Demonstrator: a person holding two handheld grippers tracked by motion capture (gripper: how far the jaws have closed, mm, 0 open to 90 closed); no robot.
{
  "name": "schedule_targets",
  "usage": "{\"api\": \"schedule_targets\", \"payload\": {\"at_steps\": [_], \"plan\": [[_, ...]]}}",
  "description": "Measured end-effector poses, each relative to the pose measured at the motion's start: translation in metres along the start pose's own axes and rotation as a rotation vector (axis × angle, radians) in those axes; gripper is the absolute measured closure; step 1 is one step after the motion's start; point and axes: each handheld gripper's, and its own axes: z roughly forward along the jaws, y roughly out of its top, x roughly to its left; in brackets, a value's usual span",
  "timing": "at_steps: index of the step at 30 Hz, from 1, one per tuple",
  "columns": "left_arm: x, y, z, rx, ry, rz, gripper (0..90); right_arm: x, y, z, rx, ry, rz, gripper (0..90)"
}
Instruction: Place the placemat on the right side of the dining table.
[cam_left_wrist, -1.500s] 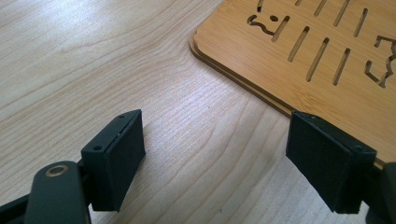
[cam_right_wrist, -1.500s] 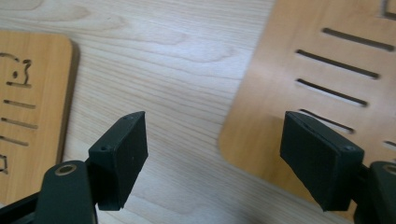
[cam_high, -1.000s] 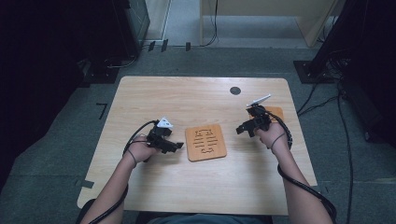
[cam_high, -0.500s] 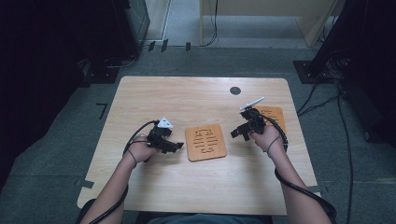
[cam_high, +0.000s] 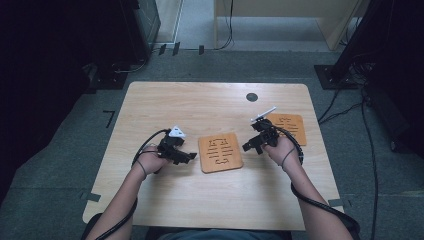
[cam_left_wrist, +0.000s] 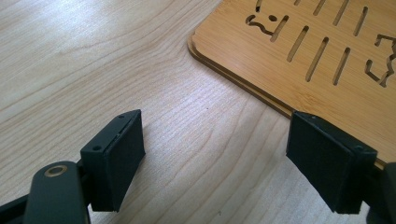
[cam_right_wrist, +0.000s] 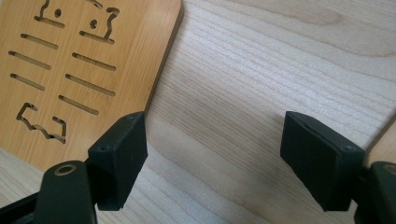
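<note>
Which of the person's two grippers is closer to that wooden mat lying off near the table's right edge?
The right gripper: the far mat lies just behind that hand. The left gripper sits beyond the middle mat, on its other side.

The right gripper (cam_right_wrist: 212, 158) stands with its black jaws wide apart over bare wooden table (cam_right_wrist: 261, 70) — nothing between them. The slotted bamboo board (cam_right_wrist: 88, 60) lies beyond the picture-left jaw, its rounded corner toward the top edge.
</note>
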Motion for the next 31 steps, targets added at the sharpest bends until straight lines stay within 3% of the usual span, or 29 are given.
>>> {"api": "schedule_targets", "payload": {"at_steps": [10,18,23,31], "plan": [[0.0000,0.0001,0.0008,-0.005,-0.003,0.005,18.2,0.0023,0.0006,0.0064,0.005,0.003,-0.015,21.3],[0.0006,-0.0004,0.0011,-0.013,-0.006,0.007,18.2,0.0034,0.0001,0.0093,-0.017,0.024,-0.047,14.5],[0.0006,-0.0006,0.0012,-0.014,-0.006,0.009,18.2,0.0061,-0.0012,0.0103,-0.018,0.006,-0.085,14.1],[0.0004,-0.0008,0.0012,-0.016,-0.005,0.009,18.2,0.0048,-0.0015,0.0103,-0.018,0.023,-0.083,10.7]]}}
